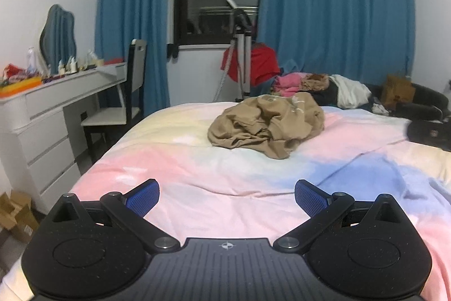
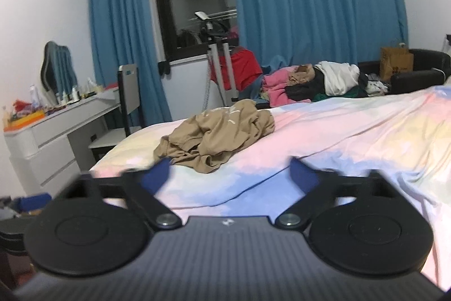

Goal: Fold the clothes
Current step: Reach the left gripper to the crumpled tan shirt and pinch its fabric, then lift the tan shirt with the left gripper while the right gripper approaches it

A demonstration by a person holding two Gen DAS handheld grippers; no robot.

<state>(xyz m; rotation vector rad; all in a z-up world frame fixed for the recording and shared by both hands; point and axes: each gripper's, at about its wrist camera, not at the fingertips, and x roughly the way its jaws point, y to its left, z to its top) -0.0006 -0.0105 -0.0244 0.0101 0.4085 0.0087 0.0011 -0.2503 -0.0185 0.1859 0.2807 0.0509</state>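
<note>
A crumpled tan garment [image 1: 267, 124] lies in a heap on the pastel pink, blue and yellow bed cover [image 1: 197, 165]. It also shows in the right wrist view [image 2: 217, 138]. My left gripper [image 1: 227, 196] is open and empty, held over the near part of the bed, well short of the garment. My right gripper [image 2: 229, 175] is open and empty, over the bed cover [image 2: 352, 131], with its left fingertip close to the garment's near edge.
A pile of pink, white and dark clothes [image 1: 318, 88] lies at the bed's far side. A white dresser [image 1: 53, 109] and chair [image 1: 121, 103] stand left. A tripod with a red cloth [image 1: 248, 64] stands by the window. Cardboard boxes [image 1: 15, 212] lie on the floor.
</note>
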